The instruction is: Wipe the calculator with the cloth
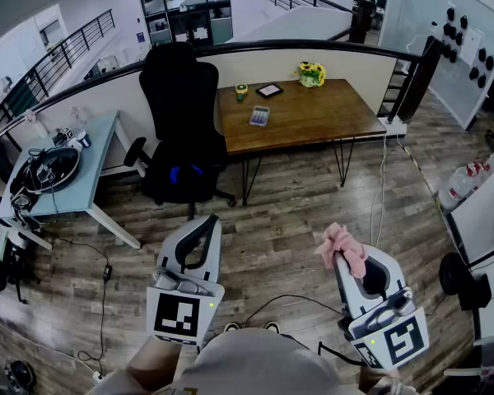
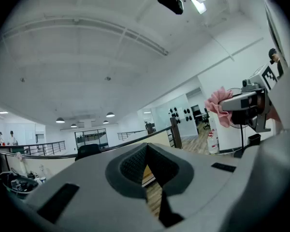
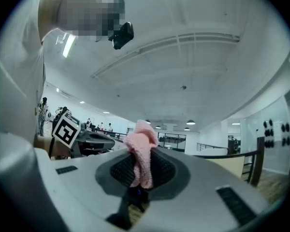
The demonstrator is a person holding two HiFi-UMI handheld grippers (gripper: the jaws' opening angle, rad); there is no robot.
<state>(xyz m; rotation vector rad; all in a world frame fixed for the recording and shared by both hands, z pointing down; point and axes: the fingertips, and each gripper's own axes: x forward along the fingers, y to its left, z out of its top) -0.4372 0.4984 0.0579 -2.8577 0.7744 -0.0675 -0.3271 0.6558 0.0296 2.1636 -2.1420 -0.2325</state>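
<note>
The calculator (image 1: 259,116) lies on the far brown wooden table (image 1: 329,118), well away from both grippers. My right gripper (image 1: 340,255) at the lower right is shut on a pink cloth (image 1: 342,246), which bunches up out of its tips; in the right gripper view the cloth (image 3: 141,151) stands pinched between the dark pads. My left gripper (image 1: 207,223) at the lower left is shut with nothing in it; its pads (image 2: 135,164) meet in the left gripper view. From there the cloth (image 2: 217,105) shows at the right in the other gripper. Both grippers are held level above the floor.
A black office chair (image 1: 181,130) stands between me and the table's left end. On the table are a flower pot (image 1: 311,74), a small cup (image 1: 241,91) and a dark tablet (image 1: 268,90). A light blue desk (image 1: 58,179) with gear is at left. Cables cross the wooden floor (image 1: 280,237).
</note>
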